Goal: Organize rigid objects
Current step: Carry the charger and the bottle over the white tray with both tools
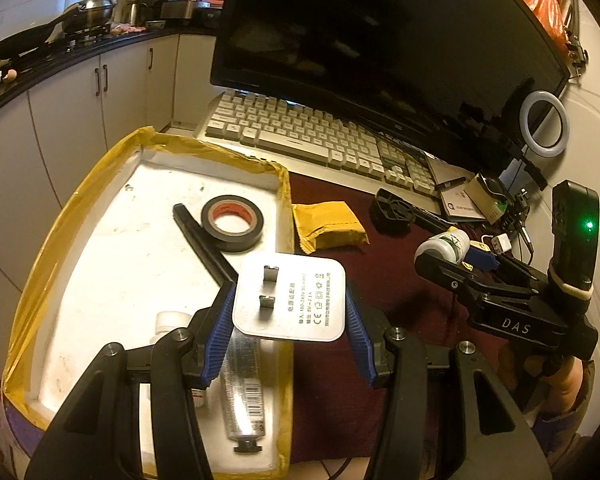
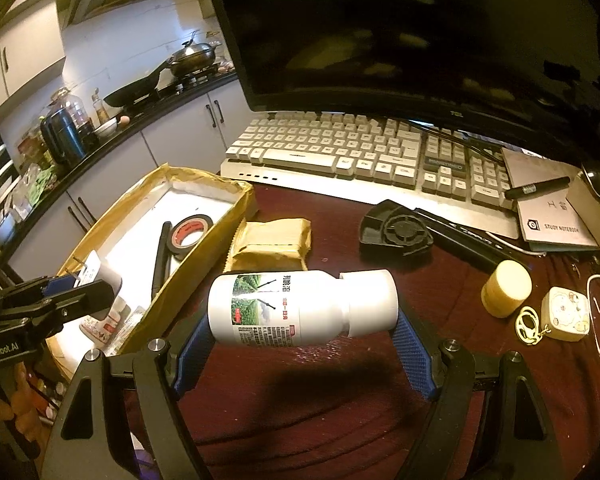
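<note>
Left gripper (image 1: pixel 290 312) clamps the light, stiff, slick-faced charger (image 1: pixel 290 300) by its edges over the tray's (image 1: pixel 80 200) five-o'clock corner, while right gripper (image 2: pixel 304 316) pinches the light, rollable bottle (image 2: pixel 300 308) end-to-end above the cloth (image 2: pixel 300 400).

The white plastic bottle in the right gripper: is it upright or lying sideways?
Sideways. The white plastic bottle is held level between the right gripper pads, its cap pointing right, above the dark red cloth.

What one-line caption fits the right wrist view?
Right gripper holding a white bottle sideways above the dark red cloth, beside the yellow-edged tray.
</note>
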A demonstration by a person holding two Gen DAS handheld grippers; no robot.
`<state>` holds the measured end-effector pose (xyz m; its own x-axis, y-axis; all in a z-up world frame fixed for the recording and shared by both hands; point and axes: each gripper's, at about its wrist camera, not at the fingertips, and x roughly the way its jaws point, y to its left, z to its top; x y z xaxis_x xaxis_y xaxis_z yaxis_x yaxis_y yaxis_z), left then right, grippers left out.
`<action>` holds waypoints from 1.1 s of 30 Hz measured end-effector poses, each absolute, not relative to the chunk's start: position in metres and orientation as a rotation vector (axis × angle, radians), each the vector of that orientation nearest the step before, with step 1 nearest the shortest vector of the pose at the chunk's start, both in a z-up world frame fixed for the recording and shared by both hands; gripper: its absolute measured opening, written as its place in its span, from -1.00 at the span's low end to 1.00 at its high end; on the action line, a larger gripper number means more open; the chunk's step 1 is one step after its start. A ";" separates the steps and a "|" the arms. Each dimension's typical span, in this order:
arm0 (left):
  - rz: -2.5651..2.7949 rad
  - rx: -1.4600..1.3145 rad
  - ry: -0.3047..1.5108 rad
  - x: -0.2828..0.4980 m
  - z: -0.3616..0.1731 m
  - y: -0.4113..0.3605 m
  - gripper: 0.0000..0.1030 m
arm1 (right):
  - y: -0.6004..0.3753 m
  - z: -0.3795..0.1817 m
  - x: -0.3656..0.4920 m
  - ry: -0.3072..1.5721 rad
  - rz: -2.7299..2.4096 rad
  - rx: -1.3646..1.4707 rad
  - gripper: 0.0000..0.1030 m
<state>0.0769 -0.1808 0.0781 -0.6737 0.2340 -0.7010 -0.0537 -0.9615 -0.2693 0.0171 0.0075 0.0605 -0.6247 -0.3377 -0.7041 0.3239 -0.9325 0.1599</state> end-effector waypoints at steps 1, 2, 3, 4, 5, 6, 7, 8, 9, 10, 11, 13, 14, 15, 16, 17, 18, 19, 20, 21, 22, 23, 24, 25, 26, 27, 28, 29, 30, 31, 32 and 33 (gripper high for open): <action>2.719 -1.186 -0.343 0.077 0.078 -0.182 -0.02 | 0.006 0.061 0.017 -0.019 -2.539 1.106 0.49; 2.721 -1.186 -0.345 0.077 0.078 -0.184 -0.02 | 0.004 0.061 0.017 -0.013 -2.536 1.104 0.49; 2.726 -1.187 -0.348 0.078 0.078 -0.186 -0.02 | 0.002 0.061 0.017 -0.007 -2.533 1.102 0.49; 2.729 -1.189 -0.350 0.078 0.078 -0.187 -0.02 | 0.001 0.061 0.017 0.000 -2.530 1.100 0.49; 2.733 -1.192 -0.353 0.078 0.077 -0.190 -0.02 | -0.001 0.062 0.017 0.008 -2.525 1.098 0.49; 2.739 -1.194 -0.357 0.079 0.077 -0.192 -0.02 | -0.002 0.062 0.017 0.013 -2.521 1.097 0.49; 2.745 -1.194 -0.361 0.079 0.077 -0.194 -0.02 | -0.004 0.062 0.017 0.020 -2.516 1.095 0.49; 2.753 -1.194 -0.366 0.080 0.077 -0.197 -0.02 | -0.006 0.061 0.018 0.027 -2.510 1.094 0.49; 2.764 -1.193 -0.373 0.081 0.077 -0.201 -0.02 | -0.008 0.061 0.018 0.032 -2.504 1.093 0.49; 2.775 -1.193 -0.381 0.082 0.077 -0.206 -0.02 | -0.010 0.060 0.018 0.037 -2.498 1.095 0.49; 2.781 -1.194 -0.387 0.082 0.077 -0.209 -0.02 | -0.013 0.060 0.018 0.043 -2.491 1.096 0.49; 2.800 -1.201 -0.405 0.083 0.076 -0.219 -0.02 | -0.019 0.059 0.018 0.055 -2.477 1.096 0.49; 2.812 -1.206 -0.416 0.083 0.075 -0.225 -0.02 | -0.021 0.058 0.019 0.059 -2.472 1.096 0.49; 2.820 -1.210 -0.422 0.083 0.074 -0.229 -0.02 | -0.023 0.058 0.019 0.064 -2.466 1.095 0.49; 2.828 -1.216 -0.427 0.083 0.073 -0.233 -0.02 | -0.025 0.057 0.019 0.069 -2.461 1.095 0.49; 2.839 -1.224 -0.433 0.083 0.072 -0.237 -0.02 | -0.028 0.057 0.020 0.074 -2.457 1.093 0.49; 2.849 -1.234 -0.440 0.082 0.070 -0.242 -0.02 | -0.030 0.057 0.020 0.077 -2.452 1.093 0.49; 2.855 -1.246 -0.445 0.082 0.067 -0.246 -0.02 | -0.032 0.057 0.020 0.081 -2.448 1.092 0.49; 2.861 -1.261 -0.454 0.081 0.064 -0.251 -0.02 | -0.034 0.057 0.021 0.085 -2.444 1.092 0.49; 2.864 -1.277 -0.461 0.080 0.060 -0.255 -0.02 | -0.035 0.057 0.021 0.088 -2.441 1.091 0.49; 2.867 -1.292 -0.465 0.079 0.057 -0.258 -0.02 | -0.037 0.057 0.021 0.093 -2.437 1.090 0.49; 2.868 -1.309 -0.469 0.078 0.054 -0.262 -0.02 | -0.039 0.057 0.021 0.097 -2.434 1.090 0.49; 2.871 -1.328 -0.470 0.077 0.050 -0.264 -0.02 | -0.040 0.057 0.021 0.099 -2.431 1.090 0.49; 2.874 -1.344 -0.463 0.076 0.047 -0.266 -0.02 | -0.041 0.057 0.021 0.102 -2.429 1.090 0.49; 2.879 -1.364 -0.452 0.075 0.043 -0.268 -0.02 | -0.043 0.056 0.021 0.106 -2.426 1.090 0.49; 2.881 -1.378 -0.440 0.075 0.041 -0.269 -0.02 | -0.044 0.056 0.021 0.108 -2.424 1.090 0.49; 2.883 -1.392 -0.427 0.074 0.038 -0.269 -0.02 | -0.045 0.056 0.021 0.110 -2.421 1.091 0.49; 2.880 -1.417 -0.400 0.073 0.035 -0.268 -0.02 | -0.046 0.056 0.021 0.112 -2.419 1.092 0.49; 2.874 -1.438 -0.374 0.072 0.033 -0.267 -0.02 | -0.048 0.055 0.021 0.114 -2.416 1.094 0.49; 2.865 -1.457 -0.348 0.072 0.030 -0.264 -0.02 | -0.049 0.054 0.021 0.115 -2.413 1.095 0.49; 2.857 -1.470 -0.321 0.071 0.028 -0.262 -0.02 | -0.050 0.054 0.021 0.117 -2.412 1.096 0.49; 2.847 -1.479 -0.294 0.071 0.026 -0.258 -0.02 | -0.051 0.054 0.021 0.118 -2.410 1.096 0.49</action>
<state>0.0711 -0.2582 0.0262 -0.5760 0.0133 -0.8173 0.1539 -0.9802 -0.1244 0.0215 -0.0512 0.0538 -0.5599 -0.3942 -0.7288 0.4636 -0.8781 0.1188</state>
